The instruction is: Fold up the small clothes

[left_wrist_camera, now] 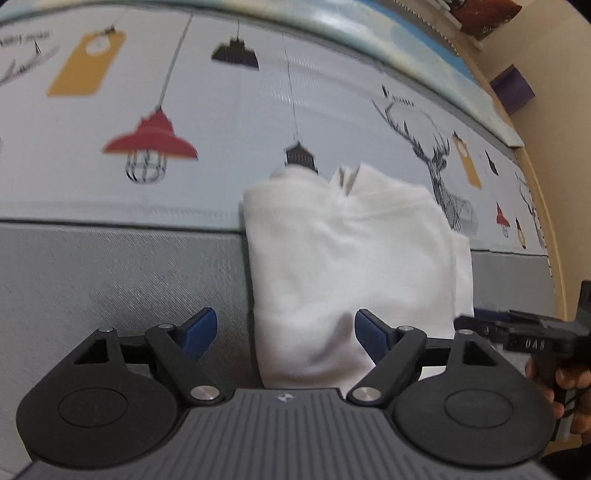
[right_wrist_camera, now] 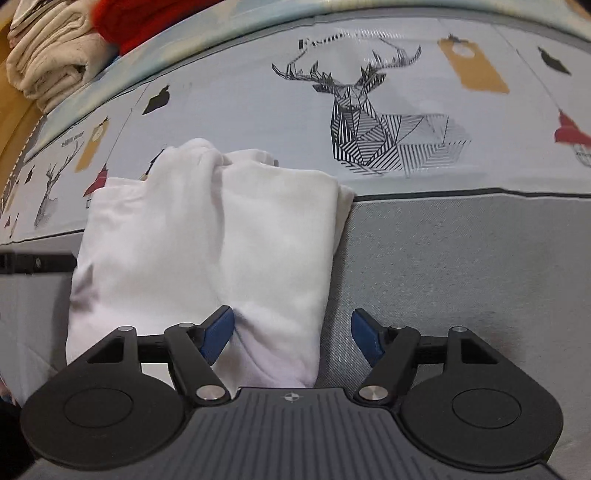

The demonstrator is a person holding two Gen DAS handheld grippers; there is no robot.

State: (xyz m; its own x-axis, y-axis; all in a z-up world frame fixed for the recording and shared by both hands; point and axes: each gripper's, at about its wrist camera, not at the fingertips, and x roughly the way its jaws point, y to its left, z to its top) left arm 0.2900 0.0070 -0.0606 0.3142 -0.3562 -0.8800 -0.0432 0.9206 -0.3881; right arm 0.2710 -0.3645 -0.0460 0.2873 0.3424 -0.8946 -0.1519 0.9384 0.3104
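A white garment lies folded into a narrow strip on the mat, its collar end away from me. It also shows in the right wrist view. My left gripper is open, its jaws astride the near left edge of the garment. My right gripper is open, its jaws astride the near right edge of the garment. The right gripper also shows in the left wrist view, held by a hand at the right edge.
The printed play mat with lamps and a deer lies beyond a grey strip. A pile of folded beige clothes and a red item sit beyond the mat's far left. A purple object sits far right.
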